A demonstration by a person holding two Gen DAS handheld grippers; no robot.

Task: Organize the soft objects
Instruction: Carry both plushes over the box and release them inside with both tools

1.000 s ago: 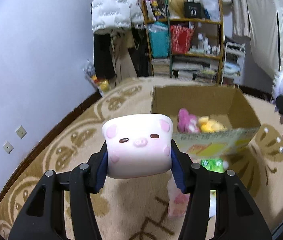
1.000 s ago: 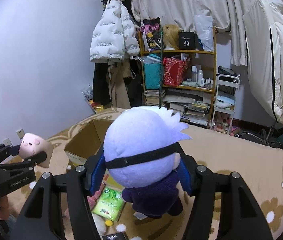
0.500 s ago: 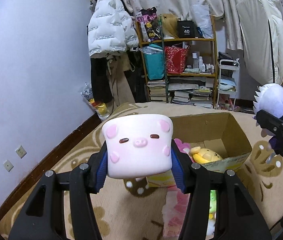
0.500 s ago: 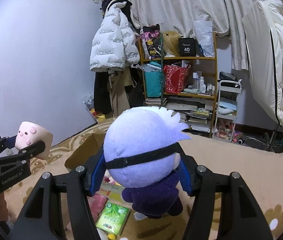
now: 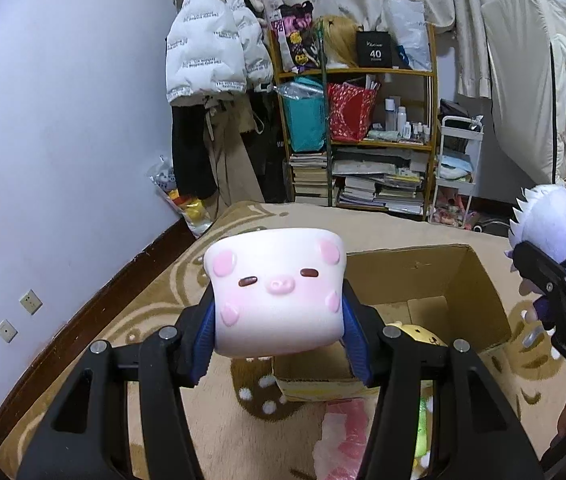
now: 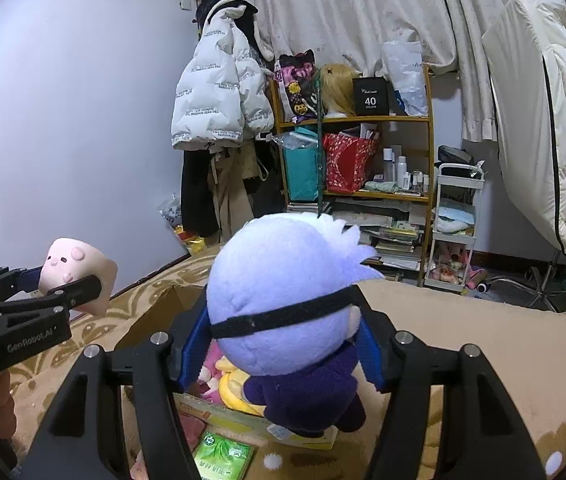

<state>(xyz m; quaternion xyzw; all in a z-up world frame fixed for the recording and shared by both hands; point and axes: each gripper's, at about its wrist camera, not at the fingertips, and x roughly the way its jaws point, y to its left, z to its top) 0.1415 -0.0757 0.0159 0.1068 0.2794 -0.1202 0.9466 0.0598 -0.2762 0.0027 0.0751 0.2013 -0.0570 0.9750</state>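
My left gripper (image 5: 279, 344) is shut on a white-and-pink pig squishy (image 5: 277, 292), held in the air near the front left of an open cardboard box (image 5: 435, 264). It also shows in the right wrist view (image 6: 77, 276). My right gripper (image 6: 281, 346) is shut on a plush doll with a pale blue head, black blindfold and purple body (image 6: 287, 304), held above the box's near edge (image 6: 151, 308). The doll also shows at the right of the left wrist view (image 5: 547, 232). A yellow plush (image 5: 419, 334) lies in the box, with pink and yellow plush (image 6: 219, 364) visible under the doll.
The box stands on a beige patterned carpet (image 5: 143, 312). A pink packet (image 5: 343, 436) and a green packet (image 6: 223, 458) lie on the carpet in front of it. A cluttered shelf (image 5: 355, 132), hanging coats (image 5: 211, 52) and a white cart (image 5: 455, 168) stand by the far wall.
Both grippers have risen with their toys and tilted upward. The box has dropped lower in both views and more of the wall and shelf shows.
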